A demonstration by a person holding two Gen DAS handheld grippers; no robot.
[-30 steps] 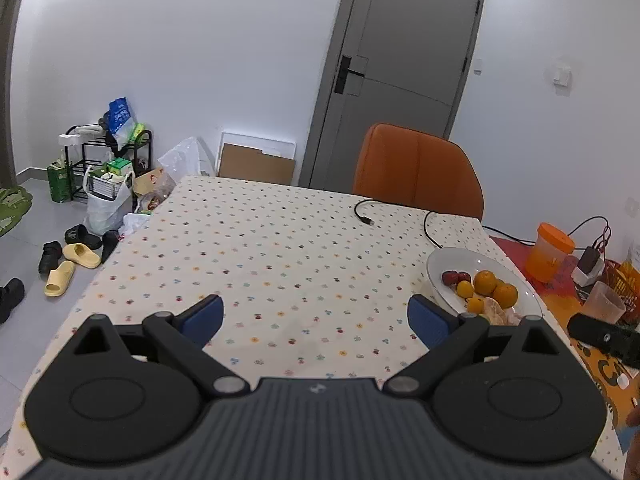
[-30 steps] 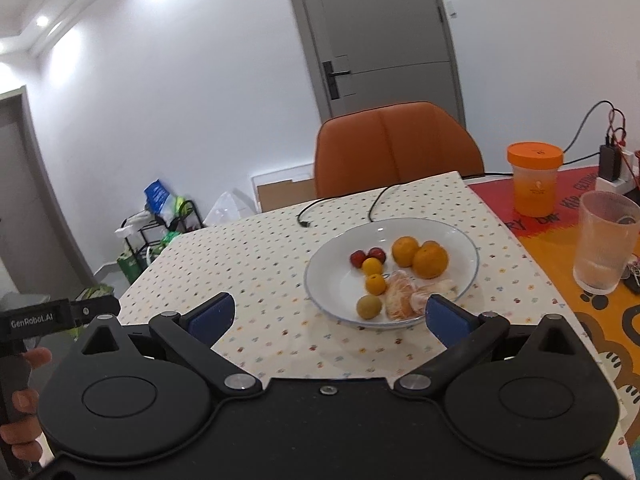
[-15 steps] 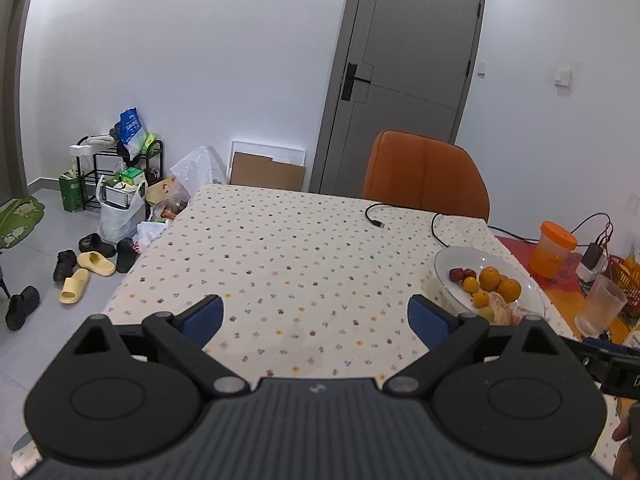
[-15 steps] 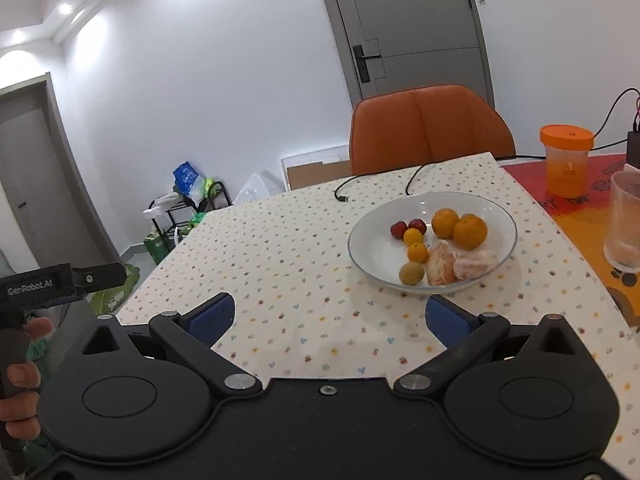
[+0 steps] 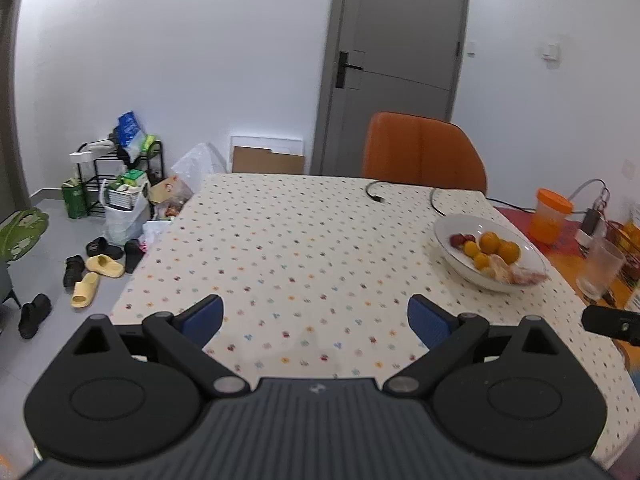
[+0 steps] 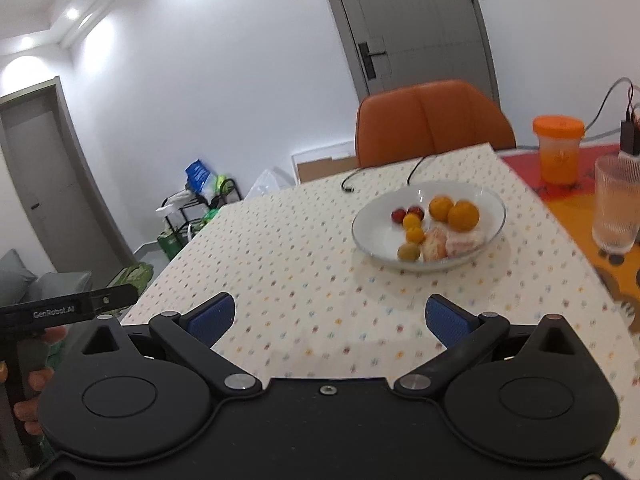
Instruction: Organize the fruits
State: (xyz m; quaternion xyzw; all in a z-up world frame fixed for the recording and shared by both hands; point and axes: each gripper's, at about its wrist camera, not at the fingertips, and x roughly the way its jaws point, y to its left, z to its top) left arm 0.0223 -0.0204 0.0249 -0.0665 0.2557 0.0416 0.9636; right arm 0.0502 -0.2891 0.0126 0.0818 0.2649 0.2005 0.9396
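My left gripper (image 5: 316,316) hangs released over the near edge of the table (image 5: 304,248), its ribbed blue pads (image 5: 200,318) spread wide with nothing between them. The tablecloth under it is matte cream cotton dotted with small coloured flowers, and a broad bare stretch runs from the left edge, where the floor drops away to scattered slippers (image 5: 96,276), across to the bowl. My right gripper (image 6: 330,320) is likewise released, jaws parted and empty, pointing at the same bare cloth.

The fruits sit in a shallow, glossy white bowl (image 6: 374,236) on the right half of the table, well apart from both grippers: two dark red round ones (image 6: 407,213) at the back, two small yellow-orange ones (image 6: 413,229), two larger dimpled oranges (image 6: 454,212), an olive-green ball (image 6: 409,252) at the front rim, and pale peeled segments (image 6: 450,243) whose outline is blurred. A black cable (image 6: 382,174) loops behind the bowl toward the orange padded chair (image 6: 432,120). Right of the bowl stand a ribbed clear glass (image 6: 616,204) and an orange-lidded jar (image 6: 558,148); the cloth ends there at a red-orange mat, cut off by the frame.
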